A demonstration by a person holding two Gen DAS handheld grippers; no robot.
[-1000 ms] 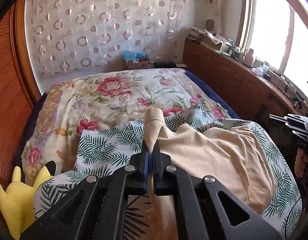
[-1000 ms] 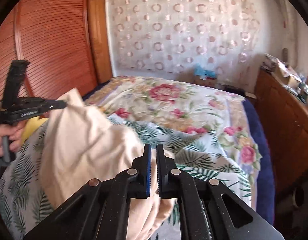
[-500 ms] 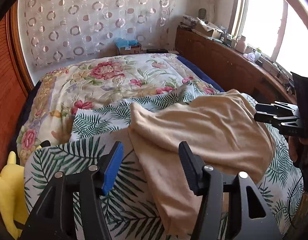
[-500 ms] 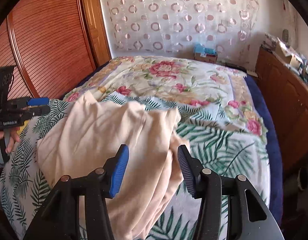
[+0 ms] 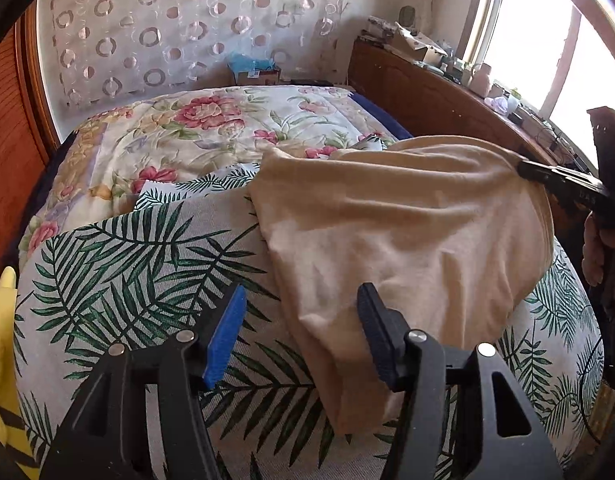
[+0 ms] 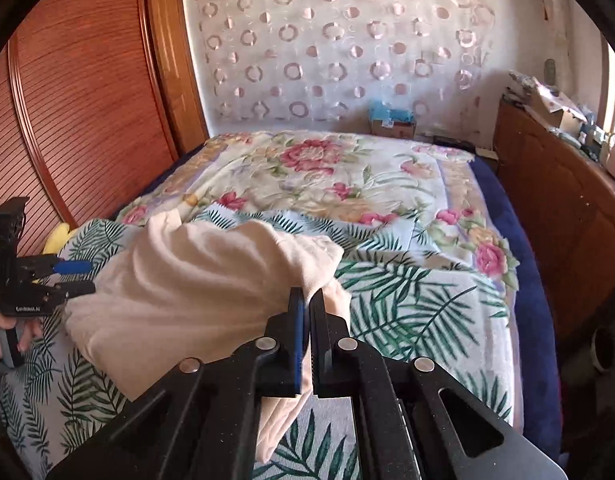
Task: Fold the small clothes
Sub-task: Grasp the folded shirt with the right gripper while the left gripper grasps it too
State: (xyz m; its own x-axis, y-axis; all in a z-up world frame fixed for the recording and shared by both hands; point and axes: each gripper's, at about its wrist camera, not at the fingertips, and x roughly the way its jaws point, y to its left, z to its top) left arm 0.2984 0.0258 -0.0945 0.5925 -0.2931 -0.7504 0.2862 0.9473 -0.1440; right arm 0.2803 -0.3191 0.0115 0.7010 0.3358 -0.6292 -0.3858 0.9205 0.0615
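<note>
We have the cream garment (image 5: 407, 232) lying in soft, rumpled folds on the palm-leaf blanket (image 5: 127, 264) at the near end of the bed, one edge lifted toward our right. Our right tool (image 6: 307, 300) is pinched onto that edge, its jaws nearly together with cloth between them, while our left tool (image 5: 299, 320) stands wide and holds nothing, its blue pad (image 5: 223, 336) over the blanket and its dark pad at the garment's near edge. The risk we see is uneven tension: pulling from one corner alone could drag the whole limp knit sideways, or bunch the layers beneath so the fold comes out crooked. The thin, stretchy fabric could also slip from a shallow pinch. The blanket looks coarse-woven and loose, so it may ruck up too. Beyond it lies a quilted floral bedspread (image 6: 327, 168).
</note>
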